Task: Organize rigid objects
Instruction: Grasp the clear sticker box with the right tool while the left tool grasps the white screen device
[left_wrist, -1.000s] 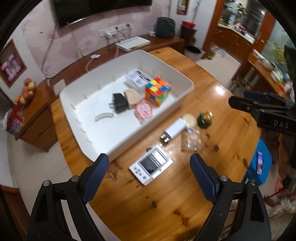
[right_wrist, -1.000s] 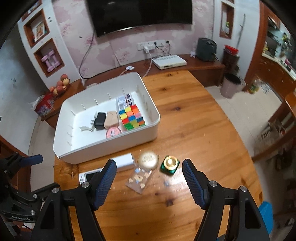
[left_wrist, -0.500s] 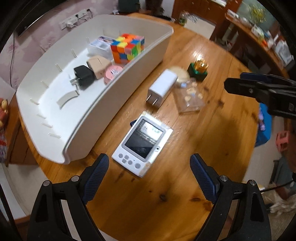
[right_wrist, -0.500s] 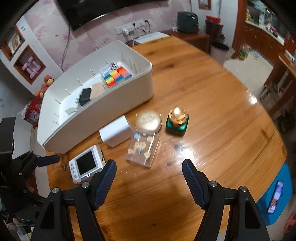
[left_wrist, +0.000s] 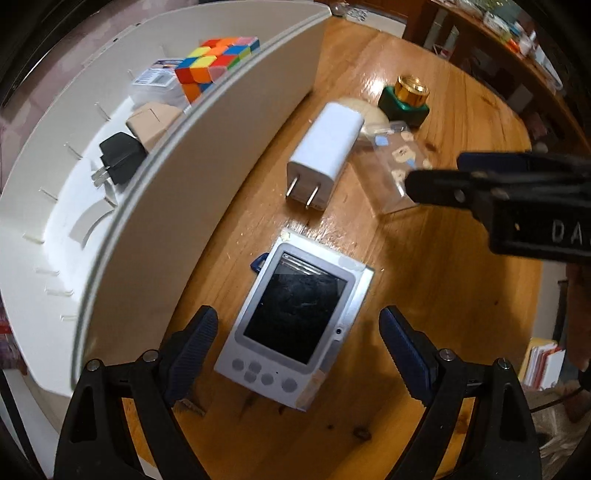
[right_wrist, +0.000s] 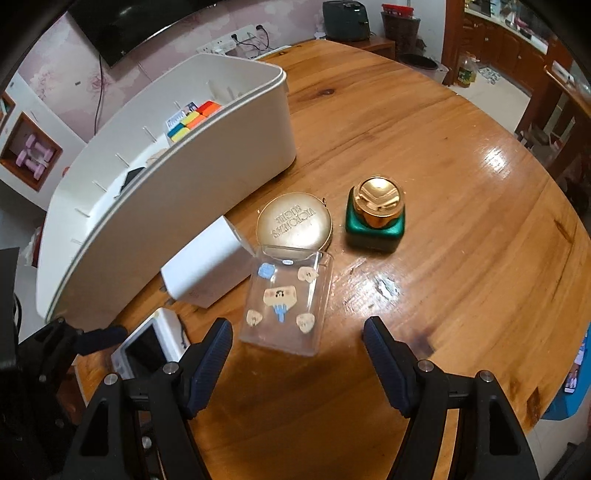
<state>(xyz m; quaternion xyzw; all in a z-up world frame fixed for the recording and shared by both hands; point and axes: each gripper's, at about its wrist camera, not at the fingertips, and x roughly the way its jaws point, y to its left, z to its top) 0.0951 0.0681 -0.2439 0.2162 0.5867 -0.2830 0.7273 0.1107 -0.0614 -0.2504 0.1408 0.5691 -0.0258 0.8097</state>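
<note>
Working over a glossy round wooden table (right_wrist: 424, 122), we see pink floral wallpaper, a dark wall screen (right_wrist: 122, 26) and power sockets behind it. Our white bin (left_wrist: 207, 173) sits at the table's left side and holds a colourful puzzle cube (left_wrist: 210, 66), a small printed box (left_wrist: 157, 79), a tan block (left_wrist: 153, 120) and a black plug adapter (left_wrist: 118, 158). Outside it, on the wood, lie a white charger (left_wrist: 327, 147) just beside the bin wall, a gold round tin (right_wrist: 293, 221), a green jar with a gold cap (right_wrist: 375, 218), a clear plastic case (right_wrist: 288, 302) and a white handheld device (left_wrist: 295, 321). Our left gripper (left_wrist: 297, 347) spreads wide around the device; our right gripper (right_wrist: 297, 350) spreads wide just short of the clear case. Since half a second ago both grippers have dropped much closer to the table.
</note>
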